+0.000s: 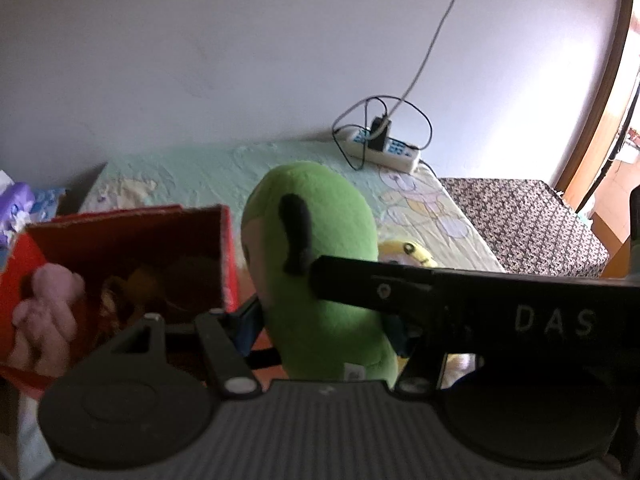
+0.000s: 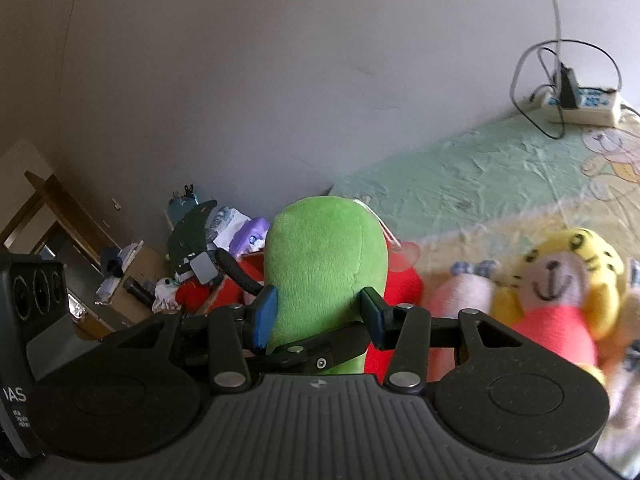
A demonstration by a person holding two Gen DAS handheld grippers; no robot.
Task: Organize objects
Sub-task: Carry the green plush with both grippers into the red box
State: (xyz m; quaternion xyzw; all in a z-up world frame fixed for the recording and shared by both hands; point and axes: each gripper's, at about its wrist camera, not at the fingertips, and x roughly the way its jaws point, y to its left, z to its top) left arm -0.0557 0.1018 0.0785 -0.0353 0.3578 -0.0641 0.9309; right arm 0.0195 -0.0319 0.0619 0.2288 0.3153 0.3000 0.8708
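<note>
A green plush toy (image 1: 316, 216) with a black mark stands upright above the bed, and both grippers hold it. My left gripper (image 1: 324, 324) is shut on its lower body. The right gripper's black finger (image 1: 360, 284) crosses in from the right and presses its side. In the right wrist view, my right gripper (image 2: 320, 312) is shut on the green plush toy (image 2: 324, 256), with a blue pad (image 2: 265, 312) on either flank. A red box (image 1: 132, 248) at the left holds several toys, a pink one (image 1: 44, 312) among them. A yellow plush toy (image 2: 560, 280) in a red top lies on the bed at the right.
A pale green bed sheet (image 1: 192, 168) runs to the white wall. At its far end sits a power strip (image 1: 384, 148) with tangled cables. A patterned cushion (image 1: 520, 220) adjoins the bed. Cluttered furniture (image 2: 120, 280) stands at the left.
</note>
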